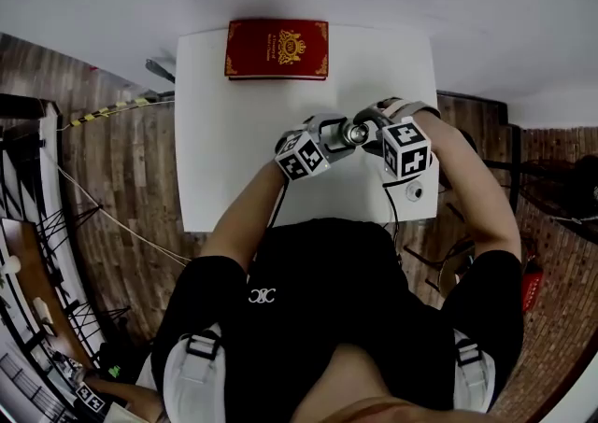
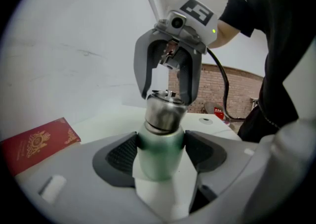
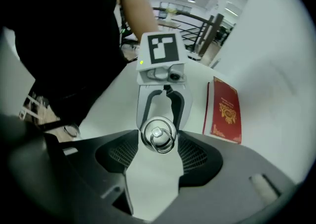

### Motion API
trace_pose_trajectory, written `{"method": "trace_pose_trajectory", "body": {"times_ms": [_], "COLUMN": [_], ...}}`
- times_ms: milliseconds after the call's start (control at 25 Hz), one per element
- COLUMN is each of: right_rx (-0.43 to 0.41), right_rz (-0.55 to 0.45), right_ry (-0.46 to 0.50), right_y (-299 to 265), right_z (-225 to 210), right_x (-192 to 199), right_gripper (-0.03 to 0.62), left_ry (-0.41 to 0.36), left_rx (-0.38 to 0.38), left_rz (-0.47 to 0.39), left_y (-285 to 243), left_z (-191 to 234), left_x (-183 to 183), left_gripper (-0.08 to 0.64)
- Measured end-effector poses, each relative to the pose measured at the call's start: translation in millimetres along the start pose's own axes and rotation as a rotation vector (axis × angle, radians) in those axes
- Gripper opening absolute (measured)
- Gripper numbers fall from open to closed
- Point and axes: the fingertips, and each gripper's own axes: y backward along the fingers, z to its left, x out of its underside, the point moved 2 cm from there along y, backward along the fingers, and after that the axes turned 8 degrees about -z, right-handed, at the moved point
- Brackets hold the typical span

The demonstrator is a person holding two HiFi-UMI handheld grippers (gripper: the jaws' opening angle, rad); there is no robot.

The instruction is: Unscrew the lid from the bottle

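a person's left gripper has its jaws clamped on the green body of the bottle, while the right gripper has its jaws closed from both sides on the steel lid, which is not yet off. the bottle sits over the white worktop, on the person's side of the red book and well apart from it. no view shows whether its base rests on the worktop.

the likeliest trouble is slip. the lid is smooth, round metal, and the right pads may skate round it rather than turn it. if the left hold is too light, the body could spin along with the lid and nothing would loosen. once the thread lets go, a lid gripped only at its rim could pop free and drop toward the red book, and a tilted bottle might spill whatever is inside.
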Motion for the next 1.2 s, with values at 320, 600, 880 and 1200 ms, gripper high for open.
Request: {"method": "trace_pose_trajectory", "body": {"times_ms": [320, 600, 880, 1200], "right_rx": [0.512, 1.001, 1.062, 0.778], "right_rz": [-0.519, -0.709, -0.578, -0.498], "right_ry": [-0.780, -1.239, -1.179, -0.973], "right_y": [54, 33, 13, 13], "right_z": [-9, 15, 2, -6], "right_x": [-7, 6, -1, 3], "right_gripper": [0.290, 0.290, 0.286, 0.235], "left_ry": [0.007, 0.012, 0.007, 0.008], "left_rx": [-0.002, -0.009, -0.011, -0.009], "left_rz": [-0.009, -0.005, 0.001, 0.002], "left_y": [2, 1, 1, 0], "left_z": [1, 1, 0, 0], "left_x": [1, 0, 0, -1], "left_gripper": [0.357, 0.357, 0.357, 0.357]}}
